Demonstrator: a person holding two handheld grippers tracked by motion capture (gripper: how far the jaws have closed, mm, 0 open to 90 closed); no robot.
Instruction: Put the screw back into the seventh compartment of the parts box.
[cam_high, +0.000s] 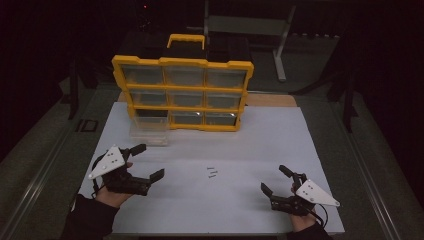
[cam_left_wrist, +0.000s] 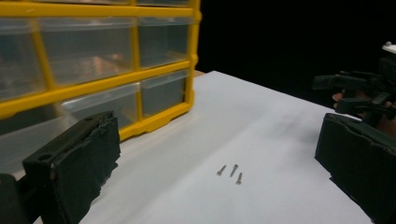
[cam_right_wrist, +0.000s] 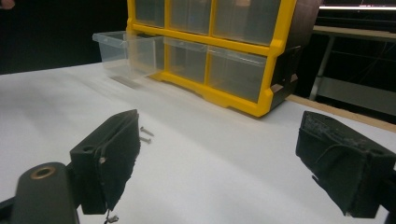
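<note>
Three small metal screws (cam_high: 212, 172) (cam_left_wrist: 230, 172) (cam_right_wrist: 145, 135) lie on the white table sheet (cam_high: 240, 150), between the two hands. Behind them stands a yellow organiser (cam_high: 183, 92) (cam_left_wrist: 93, 70) (cam_right_wrist: 219, 42) with clear drawers. Its bottom-left drawer (cam_high: 149, 130) (cam_right_wrist: 125, 53) is pulled out over the sheet. My left gripper (cam_high: 149, 161) (cam_left_wrist: 215, 158) is held open at the front left, nothing between its jaws. At the front right my right gripper (cam_high: 275, 179) (cam_right_wrist: 219, 158) is open and holds nothing.
The white sheet ends at the table's front edge near the person's hands. A metal frame (cam_high: 280, 40) stands in the dark behind the organiser. A wooden strip (cam_right_wrist: 345, 114) runs along the sheet's far side.
</note>
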